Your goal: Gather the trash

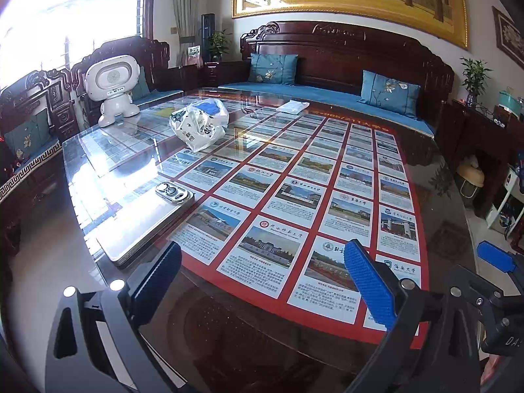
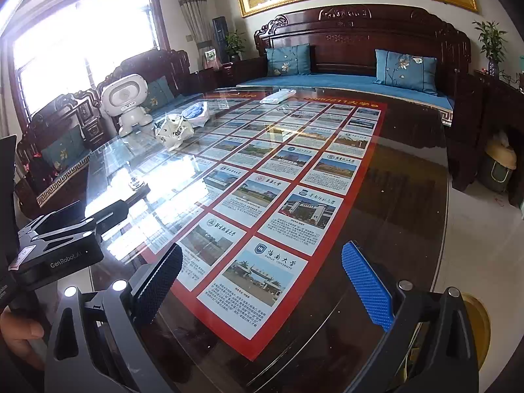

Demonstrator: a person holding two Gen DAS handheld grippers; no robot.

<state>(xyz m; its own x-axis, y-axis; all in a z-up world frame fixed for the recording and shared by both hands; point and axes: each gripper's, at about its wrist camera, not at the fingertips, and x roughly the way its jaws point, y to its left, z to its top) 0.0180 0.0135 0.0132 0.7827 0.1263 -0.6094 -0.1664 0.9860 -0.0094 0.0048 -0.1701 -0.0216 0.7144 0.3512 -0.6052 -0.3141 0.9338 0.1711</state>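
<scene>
A crumpled white plastic bag (image 1: 198, 126) with blue stuff in it lies on the glass table top (image 1: 435, 196), far side, left of centre. The right wrist view shows the same bag (image 2: 173, 130) with a blue-filled part (image 2: 196, 113) behind it. A flat white packet (image 1: 293, 106) lies near the table's far edge; in the right wrist view the packet (image 2: 276, 96) is there too. My left gripper (image 1: 265, 278) is open above the near table edge, nothing between its fingers. My right gripper (image 2: 262, 281) is open as well, empty, to the right of the left one.
A phone (image 1: 144, 226) lies camera-up at the near left of the table. A white toy robot (image 1: 114, 88) stands at the far left corner. A poster of picture cards (image 1: 294, 196) lies under the glass. Dark wooden sofas with blue cushions (image 1: 389, 95) ring the table.
</scene>
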